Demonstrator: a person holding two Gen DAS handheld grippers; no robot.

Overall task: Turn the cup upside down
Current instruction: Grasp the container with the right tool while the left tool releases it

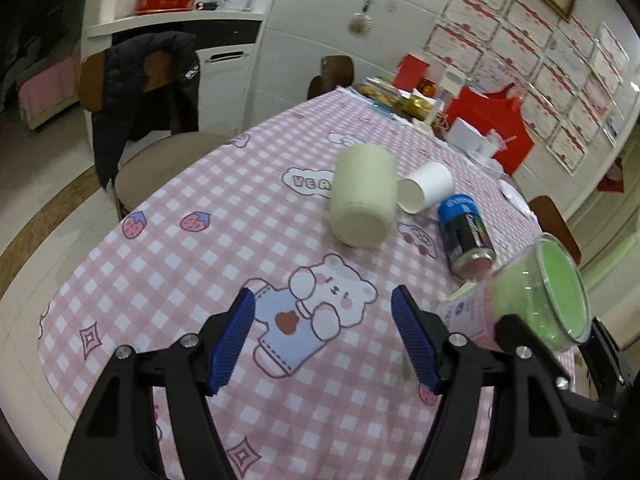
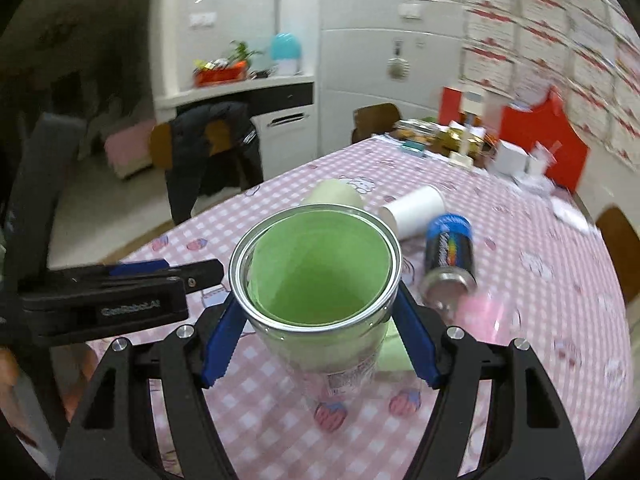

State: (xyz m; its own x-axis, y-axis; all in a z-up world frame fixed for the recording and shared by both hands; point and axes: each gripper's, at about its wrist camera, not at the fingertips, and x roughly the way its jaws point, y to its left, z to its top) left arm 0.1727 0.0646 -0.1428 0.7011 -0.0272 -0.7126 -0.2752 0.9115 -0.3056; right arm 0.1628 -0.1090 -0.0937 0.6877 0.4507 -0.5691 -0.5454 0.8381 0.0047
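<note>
Right gripper (image 2: 316, 320): jaws clamped on clear green-lined cup (image 2: 320, 276), centre frame, mouth toward camera, above checked worktop (image 2: 540, 280). Left gripper (image 1: 322, 336): jaws apart, empty. Cream cylinder (image 1: 362, 200), white paper cup (image 1: 426, 192), blue can (image 1: 466, 232) lying centre-right.

The counter (image 1: 192, 264) is covered by a pink checked cloth (bears, strawberries). A cream tumbler (image 1: 362, 196), a paper cup (image 1: 426, 192) and a can (image 1: 464, 232) are laid on their sides.
</note>
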